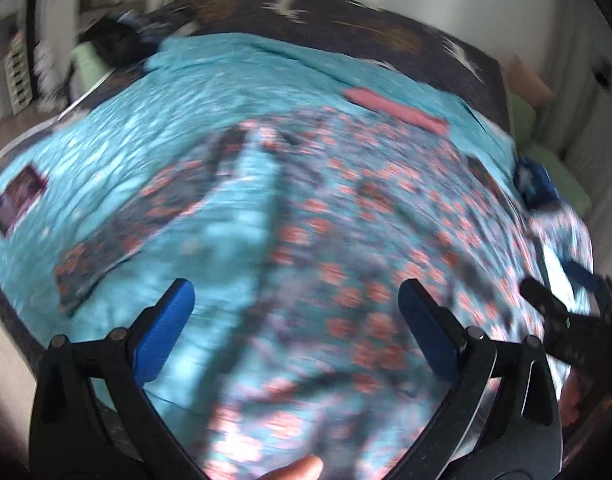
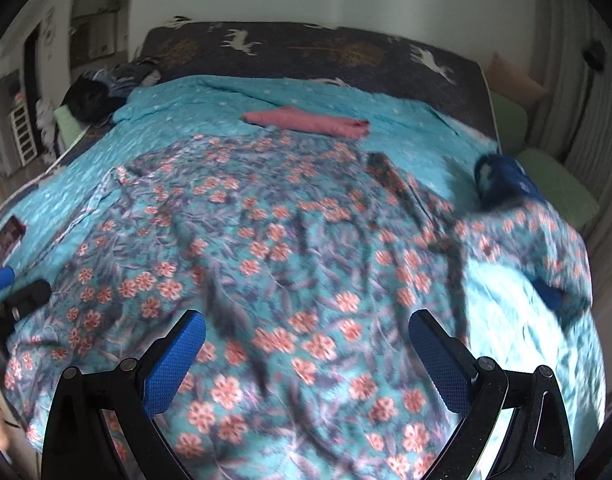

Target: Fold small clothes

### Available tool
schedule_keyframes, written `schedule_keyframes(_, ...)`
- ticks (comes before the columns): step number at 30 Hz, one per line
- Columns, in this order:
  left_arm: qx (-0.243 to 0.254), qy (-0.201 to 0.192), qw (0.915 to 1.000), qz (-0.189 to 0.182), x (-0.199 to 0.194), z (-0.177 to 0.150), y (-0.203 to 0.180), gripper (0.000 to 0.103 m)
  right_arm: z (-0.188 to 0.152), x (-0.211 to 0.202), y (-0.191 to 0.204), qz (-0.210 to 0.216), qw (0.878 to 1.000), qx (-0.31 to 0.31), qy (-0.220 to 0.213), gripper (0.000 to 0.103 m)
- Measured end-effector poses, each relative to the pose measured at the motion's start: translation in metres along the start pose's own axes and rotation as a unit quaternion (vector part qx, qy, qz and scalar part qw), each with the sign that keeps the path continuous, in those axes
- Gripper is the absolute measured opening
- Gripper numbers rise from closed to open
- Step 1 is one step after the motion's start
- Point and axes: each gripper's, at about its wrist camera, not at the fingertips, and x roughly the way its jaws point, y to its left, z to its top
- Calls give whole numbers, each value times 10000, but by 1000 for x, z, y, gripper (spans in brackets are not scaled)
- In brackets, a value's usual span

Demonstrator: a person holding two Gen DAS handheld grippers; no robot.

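A teal garment with pink flowers [image 2: 290, 248] lies spread flat on the bed; in the blurred left wrist view it [image 1: 366, 240] fills the middle and right. My left gripper [image 1: 296, 308] is open and empty above its near part. My right gripper [image 2: 306, 340] is open and empty above its near edge. Each gripper shows in the other's view, the right one [image 1: 562, 308] at the right edge and the left one [image 2: 14, 292] at the left edge. A folded pink cloth [image 2: 306, 120] lies beyond the garment.
The bed has a turquoise quilt [image 2: 186, 100] and a dark headboard cover [image 2: 306, 48]. A phone [image 2: 6, 240] lies at the left edge. A dark blue item [image 2: 502, 180] sits at the right. Dark clothes [image 2: 90, 96] pile at the far left corner.
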Motion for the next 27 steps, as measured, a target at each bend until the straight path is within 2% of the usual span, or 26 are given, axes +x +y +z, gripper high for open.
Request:
schedule_keyframes(3, -488, -44, 9986, 211, 3, 3, 32, 101, 13, 0, 24, 280, 9985, -441, -170, 103)
schedule_keyframes(6, -848, 95, 9958, 344, 8, 5, 54, 101, 26, 7, 46, 635, 9956, -673, -134, 103)
schedule_keyframes(11, -1088, 223, 9925, 513, 22, 6, 70, 101, 45, 22, 77, 1040, 9904, -914, -48, 98)
schedule_keyframes(14, -1141, 316, 9917, 503, 28, 7, 77, 101, 51, 26, 93, 1134, 9872, -1113, -121, 96)
schedule_keyframes(18, -1484, 581, 9870, 189, 37, 7, 92, 101, 58, 32, 112, 1157, 9822, -1470, -195, 95)
schedule_keyframes(20, -1959, 890, 9763, -246, 46, 6, 106, 101, 61, 34, 119, 1182, 9796, -1611, -213, 95)
schedule_keyframes(23, -2728, 1255, 9500, -857, 57, 2, 124, 101, 64, 36, 122, 1236, 9778, -1680, -220, 95)
schedule_keyframes(27, -3618, 1209, 9170, -1164, 61, 1, 147, 101, 63, 41, 121, 1234, 9791, -1600, -225, 95)
